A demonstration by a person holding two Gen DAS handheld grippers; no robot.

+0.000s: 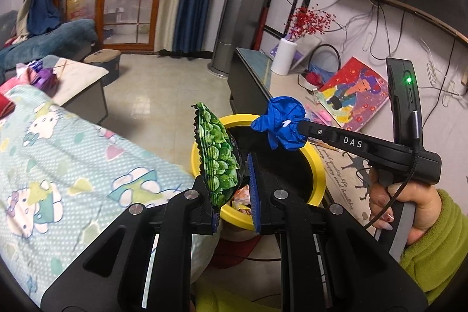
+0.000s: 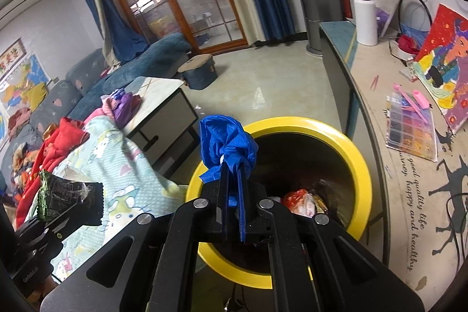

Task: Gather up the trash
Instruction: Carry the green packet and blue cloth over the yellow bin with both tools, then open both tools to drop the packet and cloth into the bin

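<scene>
A yellow-rimmed bin (image 1: 317,165) (image 2: 355,154) stands on the floor with wrappers inside. My left gripper (image 1: 234,189) has its jaws apart; a green pea snack bag (image 1: 218,157) leans on the left finger over the bin's near rim, and I cannot tell whether it is gripped. In the right wrist view the same bag (image 2: 68,195) shows at the lower left. My right gripper (image 2: 232,189) is shut on a crumpled blue plastic bag (image 2: 225,142) held over the bin's left rim. That blue bag also shows in the left wrist view (image 1: 282,122).
A Hello Kitty blanket (image 1: 73,165) (image 2: 122,160) lies left of the bin. A low table (image 2: 163,101) stands behind it. A long cabinet (image 2: 380,95) to the right carries a white vase (image 2: 365,19), a painting (image 2: 444,72) and a bead box (image 2: 409,130).
</scene>
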